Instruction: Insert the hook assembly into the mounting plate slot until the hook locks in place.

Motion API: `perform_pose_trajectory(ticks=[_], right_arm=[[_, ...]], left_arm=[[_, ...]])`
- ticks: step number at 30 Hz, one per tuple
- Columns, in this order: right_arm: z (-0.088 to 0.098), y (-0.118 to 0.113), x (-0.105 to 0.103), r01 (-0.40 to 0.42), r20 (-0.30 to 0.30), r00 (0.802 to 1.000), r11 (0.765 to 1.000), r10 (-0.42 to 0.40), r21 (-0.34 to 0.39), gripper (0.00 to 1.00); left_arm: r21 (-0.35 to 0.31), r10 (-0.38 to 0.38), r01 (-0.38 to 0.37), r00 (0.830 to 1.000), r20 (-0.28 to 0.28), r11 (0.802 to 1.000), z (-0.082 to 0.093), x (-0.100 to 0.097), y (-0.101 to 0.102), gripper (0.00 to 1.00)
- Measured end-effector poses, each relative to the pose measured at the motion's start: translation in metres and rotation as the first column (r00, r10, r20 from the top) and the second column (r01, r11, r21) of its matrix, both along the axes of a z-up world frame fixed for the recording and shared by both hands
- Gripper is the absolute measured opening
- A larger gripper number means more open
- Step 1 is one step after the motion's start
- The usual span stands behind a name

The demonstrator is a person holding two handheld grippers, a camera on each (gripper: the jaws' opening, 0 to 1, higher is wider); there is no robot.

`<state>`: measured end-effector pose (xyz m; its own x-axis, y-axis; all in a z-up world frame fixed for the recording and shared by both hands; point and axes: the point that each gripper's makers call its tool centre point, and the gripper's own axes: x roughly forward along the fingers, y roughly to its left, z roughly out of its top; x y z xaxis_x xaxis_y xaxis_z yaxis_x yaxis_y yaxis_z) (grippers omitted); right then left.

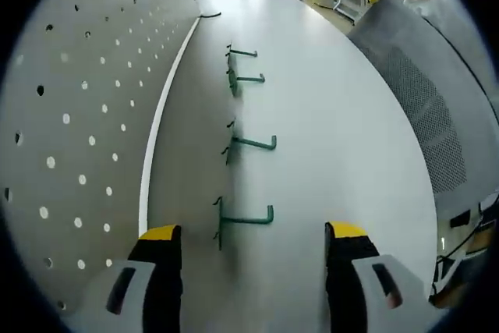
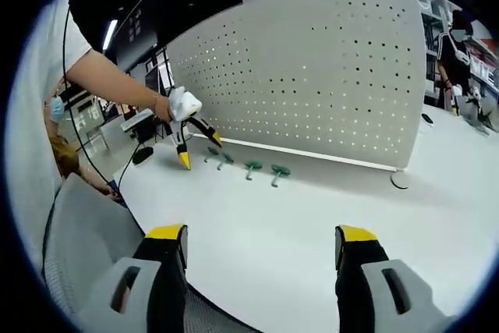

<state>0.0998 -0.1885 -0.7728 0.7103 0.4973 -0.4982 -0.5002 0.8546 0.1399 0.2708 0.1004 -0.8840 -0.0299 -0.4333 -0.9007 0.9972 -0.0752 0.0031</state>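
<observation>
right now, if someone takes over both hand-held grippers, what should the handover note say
Left hand-held gripper: open, holding nothing, hovering over the white table, aimed at the nearest green hook.
Right hand-held gripper: open, holding nothing, further back from the hooks.
Hooks: four green hooks lie in a row on the table, beside the foot of the white pegboard. Second, third, fourth.
Done: nothing yet; no hook sits in the board.
Left: pick up a hook, insert it into a pegboard slot until it locks.

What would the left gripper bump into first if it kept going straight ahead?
Probably the nearest green hook, lying on the white table just ahead between the open left gripper jaws; depth is hard to judge.
</observation>
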Motion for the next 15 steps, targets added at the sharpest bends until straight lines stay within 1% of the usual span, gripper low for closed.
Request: perform_pose_trajectory(ticks=[5, 7, 9, 11, 12, 15], right_arm=[[0.0005, 0.0021, 0.0008, -0.004, 0.0, 1.0, 1.0, 0.004, 0.0, 0.75], [0.0005, 0.0021, 0.0018, -0.004, 0.001, 1.0, 1.0, 0.004, 0.002, 0.75], [0.0013, 0.0014, 0.003, -0.002, 0.005, 1.0, 1.0, 0.002, -0.002, 0.75], [0.0024, 0.0008, 0.0038, -0.001, 0.01, 1.0, 1.0, 0.001, -0.001, 0.75], [0.0026, 0.0006, 0.004, -0.001, 0.01, 1.0, 1.0, 0.001, -0.001, 0.75], [0.0031, -0.0009, 0.0041, 0.001, 0.013, 1.0, 1.0, -0.001, -0.003, 0.75]], left_arm=[[-0.005, -0.006, 0.006, 1.0, 0.001, 1.0, 0.0, 0.0, 0.0002, 0.77], [-0.004, -0.008, 0.008, 1.0, 0.001, 1.0, 0.0002, 0.0008, 0.0005, 0.76], [-0.003, -0.009, 0.009, 1.0, 0.001, 1.0, 0.0014, 0.0022, 0.0012, 0.7], [-0.004, 0.002, -0.002, 1.0, 0.002, 1.0, 0.0033, 0.0064, 0.0019, 0.62], [-0.002, -0.001, 0.001, 1.0, 0.004, 1.0, 0.004, 0.0062, 0.0022, 0.59], [0.0, -0.003, 0.003, 1.0, 0.005, 1.0, 0.0034, 0.0066, 0.0024, 0.57]])
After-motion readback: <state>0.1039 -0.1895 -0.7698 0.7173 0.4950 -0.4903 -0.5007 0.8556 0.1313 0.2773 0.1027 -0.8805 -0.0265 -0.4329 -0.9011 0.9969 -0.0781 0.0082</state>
